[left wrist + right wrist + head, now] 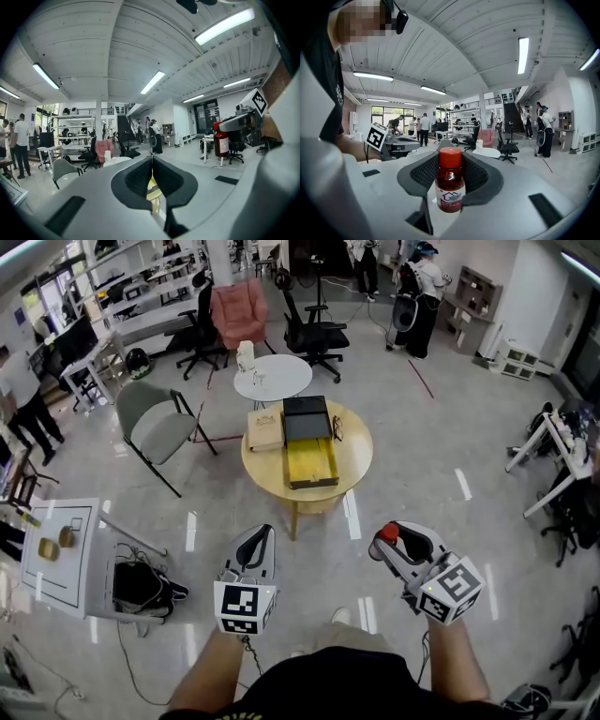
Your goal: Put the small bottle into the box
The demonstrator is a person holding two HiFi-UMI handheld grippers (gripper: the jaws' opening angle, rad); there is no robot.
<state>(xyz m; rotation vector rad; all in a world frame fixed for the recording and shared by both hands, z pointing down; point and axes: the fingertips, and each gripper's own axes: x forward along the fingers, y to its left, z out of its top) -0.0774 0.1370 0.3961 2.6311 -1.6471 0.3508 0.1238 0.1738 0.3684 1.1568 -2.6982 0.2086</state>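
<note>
Small bottle [450, 180] pinched in right claw [392, 540]; left claw [152, 163] pressed together; box [310, 458] open on table [353, 452].

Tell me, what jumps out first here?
The red-capped bottle stands clamped in the right gripper, close to the person's body. Ahead, an open yellow box lies on a round table. The left gripper is shut and empty.

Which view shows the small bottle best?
Right gripper view: the small bottle stands upright, close, between the jaws. Head view shows only its red cap; left gripper view shows it small, at right.
</note>
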